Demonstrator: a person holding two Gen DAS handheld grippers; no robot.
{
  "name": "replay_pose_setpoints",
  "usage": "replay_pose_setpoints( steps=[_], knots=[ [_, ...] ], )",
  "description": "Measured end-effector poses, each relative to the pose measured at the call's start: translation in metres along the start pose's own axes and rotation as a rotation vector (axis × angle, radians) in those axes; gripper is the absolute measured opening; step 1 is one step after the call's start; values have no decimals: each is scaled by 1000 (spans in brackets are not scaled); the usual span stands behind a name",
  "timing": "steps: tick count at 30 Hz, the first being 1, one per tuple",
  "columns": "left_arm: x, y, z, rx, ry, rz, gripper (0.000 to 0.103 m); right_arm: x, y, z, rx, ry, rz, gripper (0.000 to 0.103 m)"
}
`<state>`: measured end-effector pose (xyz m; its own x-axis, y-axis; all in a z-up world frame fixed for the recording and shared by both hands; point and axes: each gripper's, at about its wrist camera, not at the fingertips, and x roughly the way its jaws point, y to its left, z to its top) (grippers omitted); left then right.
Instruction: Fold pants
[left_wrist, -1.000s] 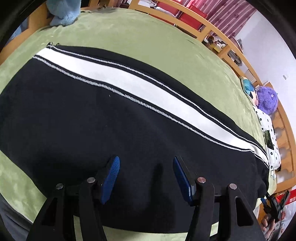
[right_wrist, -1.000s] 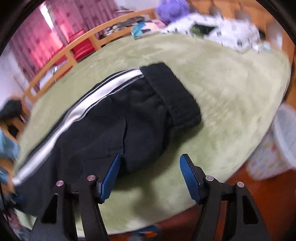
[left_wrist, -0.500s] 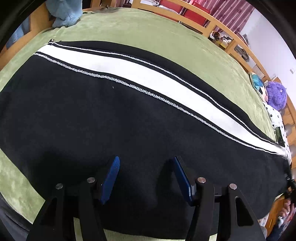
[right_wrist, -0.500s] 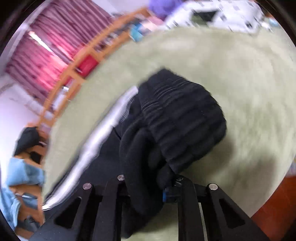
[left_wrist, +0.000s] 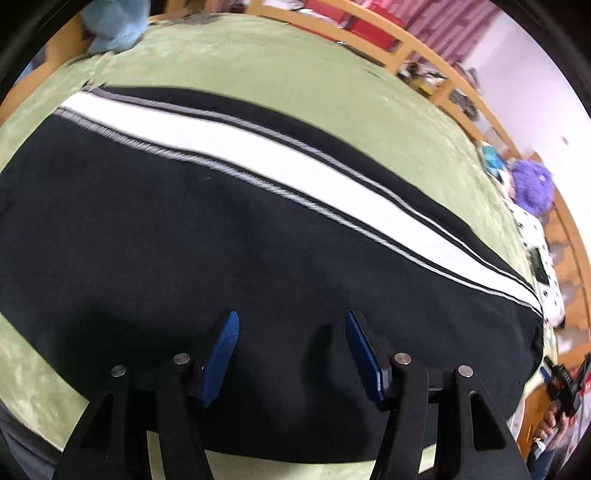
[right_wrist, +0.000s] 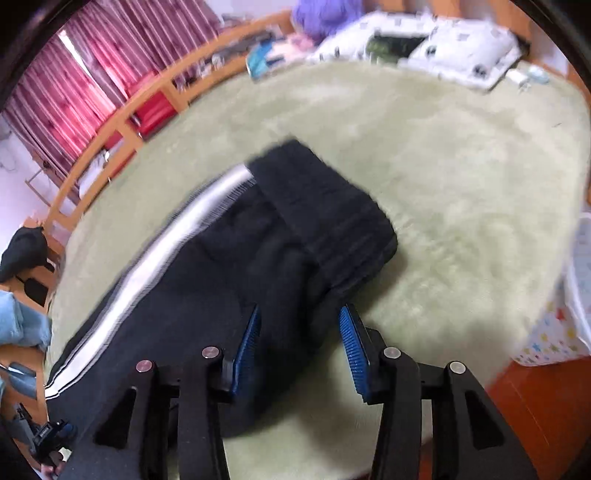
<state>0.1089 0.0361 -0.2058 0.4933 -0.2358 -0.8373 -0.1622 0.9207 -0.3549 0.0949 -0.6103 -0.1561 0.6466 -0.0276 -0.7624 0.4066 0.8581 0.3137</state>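
Black pants (left_wrist: 184, 240) with a white side stripe (left_wrist: 295, 173) lie lengthwise across a green blanket (left_wrist: 295, 74). My left gripper (left_wrist: 291, 317) hovers over the near edge of the black cloth, open, with nothing pinched. In the right wrist view the ribbed cuff (right_wrist: 332, 214) at the leg end lies on the blanket (right_wrist: 461, 184). My right gripper (right_wrist: 300, 310) is at that end and its jaws are opening. Bunched black fabric (right_wrist: 288, 280) sits loosely between the pads, and the right pad stands apart from it.
A wooden bed rail (left_wrist: 417, 48) runs round the far side. A purple plush (left_wrist: 533, 188) and white spotted bedding (right_wrist: 443, 48) lie at one end, a blue cloth (left_wrist: 110, 29) at the other. A white patterned basket (right_wrist: 561, 314) stands on the floor to the right.
The right gripper closed on the cuff end and bunched it up, then spread its jaws again; the cuff now lies flatter on the blanket. The left gripper stayed open over the pants.
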Motion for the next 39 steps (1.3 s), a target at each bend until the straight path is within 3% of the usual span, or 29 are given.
replay_pose_setpoints(
  steps=[3, 7, 10, 13, 15, 16, 18, 20, 21, 24, 25, 27, 29, 31, 33, 35, 39],
  knots=[
    [-7, -22, -5, 84, -16, -70, 58, -24, 55, -16, -174, -27, 18, 46],
    [-6, -71, -18, 173, 2, -203, 58, -12, 125, -53, -368, 65, 76, 45],
    [1, -115, -38, 264, 53, -294, 58, 1, 154, -91, -422, 123, 135, 42],
    [15, -145, -63, 320, 72, -290, 58, 17, 176, -126, -459, 147, 192, 43],
    [30, -155, -75, 368, 82, -212, 58, 32, 183, -148, -493, 137, 123, 48],
    [33, -157, -80, 412, 50, -151, 58, 35, 184, -155, -498, 128, 113, 48],
    [33, -150, -81, 450, 14, -68, 60, 31, 177, -152, -471, 110, 141, 48],
    [30, -131, -69, 394, 26, -83, 60, 19, 165, -143, -438, 106, 169, 48],
    [26, -117, -61, 364, 19, -55, 60, 8, 156, -138, -424, 73, 157, 48],
    [19, -89, -46, 378, -51, 157, 60, -1, 127, -122, -417, 4, 58, 50],
    [20, -74, -41, 374, -51, 192, 60, 5, 117, -116, -402, 9, 21, 51],
    [13, -43, -29, 312, -48, 135, 57, 22, 94, -116, -384, 78, -76, 48],
    [5, -33, -21, 295, -46, 151, 57, 28, 79, -120, -358, 88, -17, 48],
    [3, -36, -14, 286, -45, 196, 57, 18, 83, -116, -406, 118, -36, 46],
    [-5, -32, -9, 258, -45, 162, 60, -2, 77, -111, -380, 75, -57, 43],
    [-7, -28, -5, 221, -29, 91, 63, -18, 63, -104, -310, 29, -66, 48],
    [-7, -21, -4, 171, -29, 38, 64, -23, 25, -90, -156, 19, -70, 56]
  ],
)
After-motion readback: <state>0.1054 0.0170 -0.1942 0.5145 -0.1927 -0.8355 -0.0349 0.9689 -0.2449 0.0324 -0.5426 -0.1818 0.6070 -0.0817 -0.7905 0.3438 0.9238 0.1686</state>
